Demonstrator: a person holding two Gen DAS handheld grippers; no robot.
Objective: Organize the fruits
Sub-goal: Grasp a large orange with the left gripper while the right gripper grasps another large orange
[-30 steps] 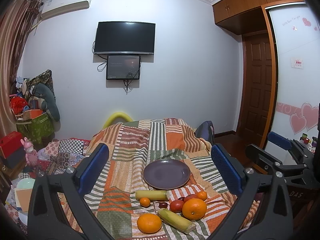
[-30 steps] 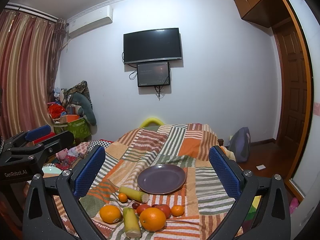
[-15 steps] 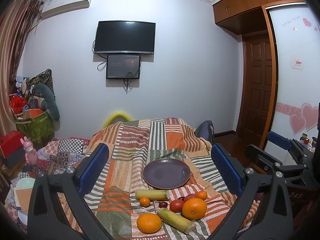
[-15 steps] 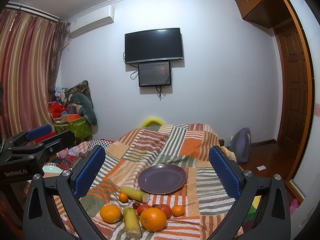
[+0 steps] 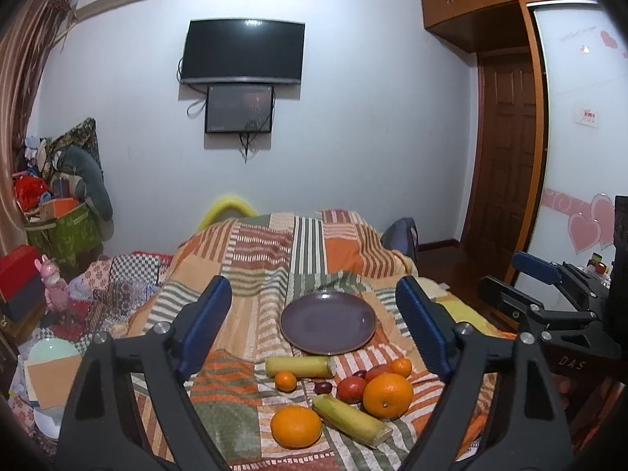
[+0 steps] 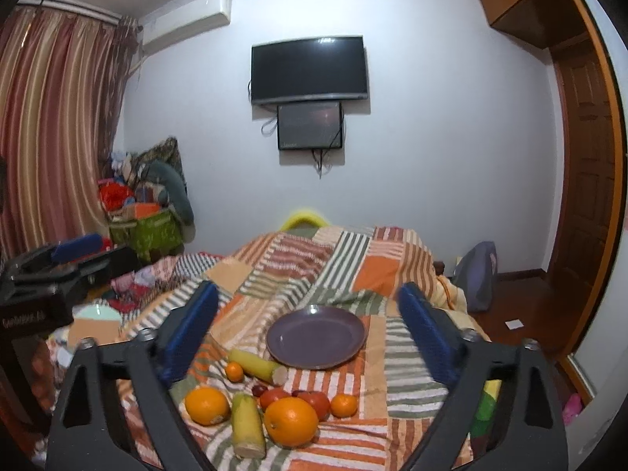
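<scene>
An empty purple plate lies on a striped patchwork bedspread. In front of it lie two large oranges, two corn cobs, two small mandarins, red tomatoes and small dark fruits. My left gripper is open and empty, held above and short of the fruit. My right gripper is open and empty, likewise above the fruit; it shows at the right edge of the left view.
A cluttered floor with toys, boxes and a green bag lies left of the bed. A wooden door and a backpack are to the right. A TV hangs on the far wall.
Both grippers have tilted down and moved slightly forward; the right wrist view shifted a little to the right. Jaws stay open and the fruit has not moved.
</scene>
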